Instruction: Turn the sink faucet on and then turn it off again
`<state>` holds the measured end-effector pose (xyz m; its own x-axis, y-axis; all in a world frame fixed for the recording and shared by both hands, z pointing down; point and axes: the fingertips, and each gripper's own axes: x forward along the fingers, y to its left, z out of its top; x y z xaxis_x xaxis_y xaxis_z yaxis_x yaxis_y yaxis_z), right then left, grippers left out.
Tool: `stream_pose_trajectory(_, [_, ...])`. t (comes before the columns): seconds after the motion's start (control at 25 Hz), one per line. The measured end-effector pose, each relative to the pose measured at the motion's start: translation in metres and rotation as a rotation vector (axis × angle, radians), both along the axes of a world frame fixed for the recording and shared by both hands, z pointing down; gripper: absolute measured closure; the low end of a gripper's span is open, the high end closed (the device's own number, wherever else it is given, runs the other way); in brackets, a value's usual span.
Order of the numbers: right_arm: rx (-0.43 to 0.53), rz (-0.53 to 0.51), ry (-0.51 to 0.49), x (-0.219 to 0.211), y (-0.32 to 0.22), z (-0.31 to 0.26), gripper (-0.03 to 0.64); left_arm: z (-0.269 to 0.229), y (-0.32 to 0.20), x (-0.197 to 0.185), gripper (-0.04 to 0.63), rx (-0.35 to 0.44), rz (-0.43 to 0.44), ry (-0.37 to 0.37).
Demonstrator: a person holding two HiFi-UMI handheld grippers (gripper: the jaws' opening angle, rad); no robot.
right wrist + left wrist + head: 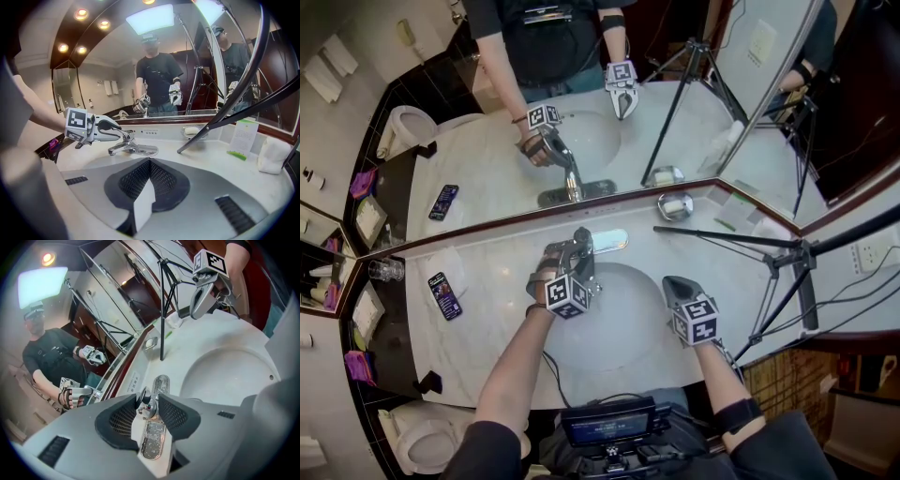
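Note:
A chrome faucet (581, 246) stands at the back of the white sink basin (623, 337). My left gripper (567, 255) reaches over it from the left. In the left gripper view, the faucet's small lever handle (149, 409) sits between the dark pads (176, 413), and both pads touch it. The right gripper view shows my left gripper (112, 129) on top of the faucet (129, 149). No water shows at the spout. My right gripper (675, 286) hovers over the basin's right side, apart from the faucet, with its jaws together and nothing in them.
A phone (443, 295) lies on the counter at the left, beside a glass (384, 270). A soap dish (675, 204) sits by the mirror. A black tripod (797, 258) stands on the counter at the right. A toilet (422, 441) is at lower left.

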<state>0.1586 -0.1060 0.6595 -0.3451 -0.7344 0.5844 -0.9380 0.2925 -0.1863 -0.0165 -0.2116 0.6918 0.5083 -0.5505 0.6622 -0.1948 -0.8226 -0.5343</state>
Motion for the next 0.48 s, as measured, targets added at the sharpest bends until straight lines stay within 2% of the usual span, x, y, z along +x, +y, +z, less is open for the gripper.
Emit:
stream_pose_trajectory(0.28, [0.0, -0.002, -0.003, -0.001, -0.003, 0.0, 0.597, -0.004, 0.005, -0.001, 0.479, 0.053, 0.003, -0.026])
stream_pose_trajectory(0.48, [0.005, -0.011, -0.003, -0.006, -0.006, -0.002, 0.597, -0.003, 0.015, -0.003, 0.488, 0.057, 0.006, -0.038])
